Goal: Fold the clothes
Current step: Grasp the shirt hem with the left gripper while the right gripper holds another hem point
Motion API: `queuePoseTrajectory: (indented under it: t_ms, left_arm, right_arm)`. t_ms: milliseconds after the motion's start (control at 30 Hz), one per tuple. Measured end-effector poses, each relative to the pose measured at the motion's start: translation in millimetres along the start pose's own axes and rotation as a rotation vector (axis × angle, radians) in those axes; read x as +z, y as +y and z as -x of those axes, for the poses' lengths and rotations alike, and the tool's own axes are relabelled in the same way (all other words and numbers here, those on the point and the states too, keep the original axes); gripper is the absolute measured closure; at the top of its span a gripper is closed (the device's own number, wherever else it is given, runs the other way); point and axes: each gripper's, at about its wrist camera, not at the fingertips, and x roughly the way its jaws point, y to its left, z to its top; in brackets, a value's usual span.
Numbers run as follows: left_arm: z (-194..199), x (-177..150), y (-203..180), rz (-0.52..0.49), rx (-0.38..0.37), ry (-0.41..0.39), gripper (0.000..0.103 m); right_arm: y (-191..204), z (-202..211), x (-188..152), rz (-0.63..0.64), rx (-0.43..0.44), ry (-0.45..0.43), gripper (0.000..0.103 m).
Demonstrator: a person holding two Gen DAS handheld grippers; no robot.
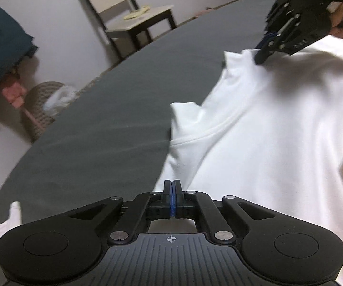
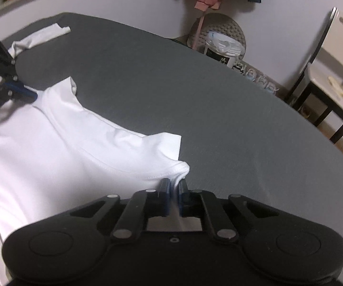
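Observation:
A white shirt [image 1: 266,131] lies on the dark grey table [image 1: 114,109], its collar seam facing me. At the bottom of the left wrist view my left gripper [image 1: 172,186] is shut, its tips at the shirt's near shoulder edge. The right wrist view shows that gripper [image 2: 32,95] pinching the shirt's far shoulder. My right gripper [image 2: 174,186] is shut on the other shoulder of the shirt [image 2: 52,155], with cloth bunched between its fingers. From the left it appears as the right gripper [image 1: 259,58], held by a hand [image 1: 340,16]. One white sleeve [image 2: 40,35] trails across the table [image 2: 183,90].
Beyond the table's curved edge stand a chair [image 1: 133,21] against the wall, a woven basket [image 1: 42,104] and a white bucket [image 2: 221,50] on the floor. Dark blue cloth [image 1: 2,47] hangs at the left. Bare grey table surface stretches ahead of the shirt.

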Motion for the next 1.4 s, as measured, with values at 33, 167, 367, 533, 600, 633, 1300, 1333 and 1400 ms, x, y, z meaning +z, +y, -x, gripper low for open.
queuePoseTrajectory:
  t_ms: [33, 167, 367, 533, 600, 633, 1300, 1333, 1400]
  left_arm:
    - [0.1, -0.2, -0.5, 0.003, 0.011, 0.002, 0.103]
    - [0.3, -1.3, -2.2, 0.017, 0.055, 0.008, 0.103]
    - [7.4, -8.9, 13.7, 0.046, 0.025, 0.001, 0.076]
    - [11.1, -13.0, 18.8, 0.040, 0.014, -0.035, 0.021]
    - [6.2, -11.8, 17.7, 0.033, -0.010, -0.029, 0.021]
    - [3.1, -11.5, 16.6, 0.023, -0.012, -0.022, 0.021]
    - [-7.9, -7.5, 28.4, 0.255, -0.131, -0.027, 0.097]
    - [-6.1, -6.6, 27.3, 0.245, -0.093, -0.047, 0.098]
    - [-2.6, -4.9, 25.1, 0.225, -0.016, -0.088, 0.098]
  right_arm:
    - [3.1, 1.9, 0.7, 0.012, -0.016, -0.007, 0.097]
    - [6.5, 7.3, 3.8, 0.005, -0.031, -0.019, 0.097]
    - [6.0, 0.2, 6.1, 0.017, -0.054, 0.028, 0.082]
    - [1.6, -5.4, 5.1, -0.005, -0.051, 0.013, 0.076]
    - [0.5, -7.0, 3.9, -0.010, -0.044, 0.003, 0.076]
    - [-0.2, -7.9, 3.5, -0.013, -0.039, -0.002, 0.076]
    - [-8.5, -12.1, 1.9, -0.123, 0.059, -0.055, 0.097]
    - [-7.0, -9.9, 1.9, -0.114, 0.038, -0.070, 0.097]
    - [-4.1, -2.8, 3.3, -0.098, -0.022, -0.119, 0.098]
